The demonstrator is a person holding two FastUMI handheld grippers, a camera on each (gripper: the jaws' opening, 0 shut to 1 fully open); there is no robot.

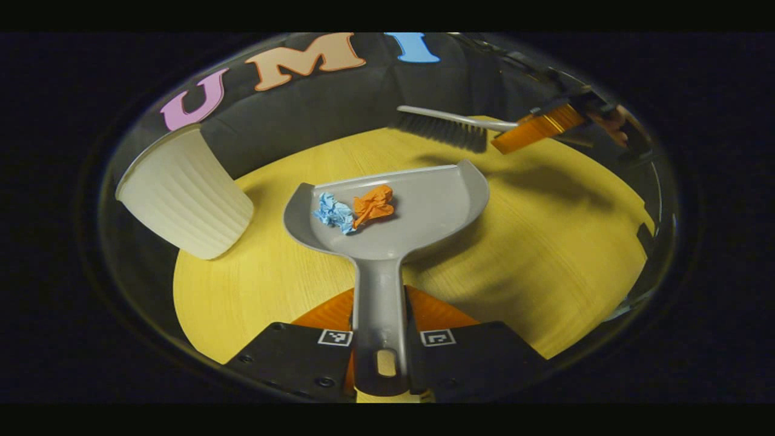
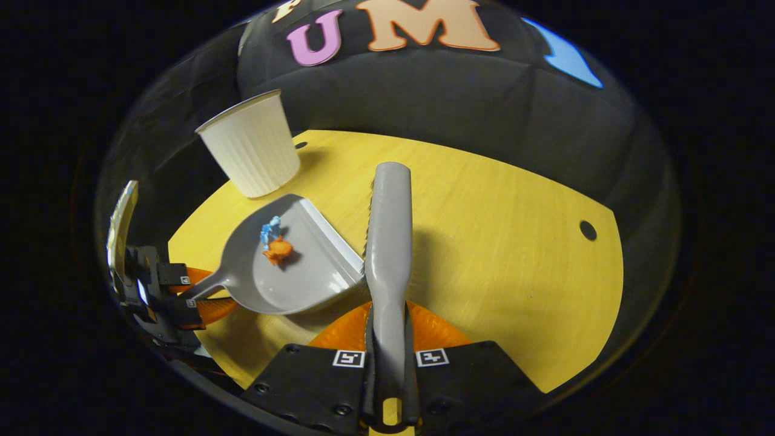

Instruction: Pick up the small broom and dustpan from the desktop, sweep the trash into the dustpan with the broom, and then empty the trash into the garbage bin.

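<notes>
Between the fingers of my left gripper sits the handle of the dustpan, and both fingers press in on it from either side. Straight ahead of that gripper the grey pan spreads out above the yellow table, lifted enough to throw a shadow on the wood. In the pan, toward its left half, lie two bits of trash touching each other: a crumpled blue scrap and, just right of it, a crumpled orange scrap. Farther out to the left stands the garbage bin, a white ribbed cup with its mouth open. Ahead and to the right, beyond the pan's lip, I see the broom held clear of the table.

My right gripper is clamped on the broom's handle, both fingers tight against it, and the broom runs straight forward from the fingers with its bristles pointing down. Just left of the broom is the dustpan, its open edge close beside the broom head, the two scraps resting inside. The left gripper grips the pan's handle at far left. The bin stands beyond the pan, ahead and left.
</notes>
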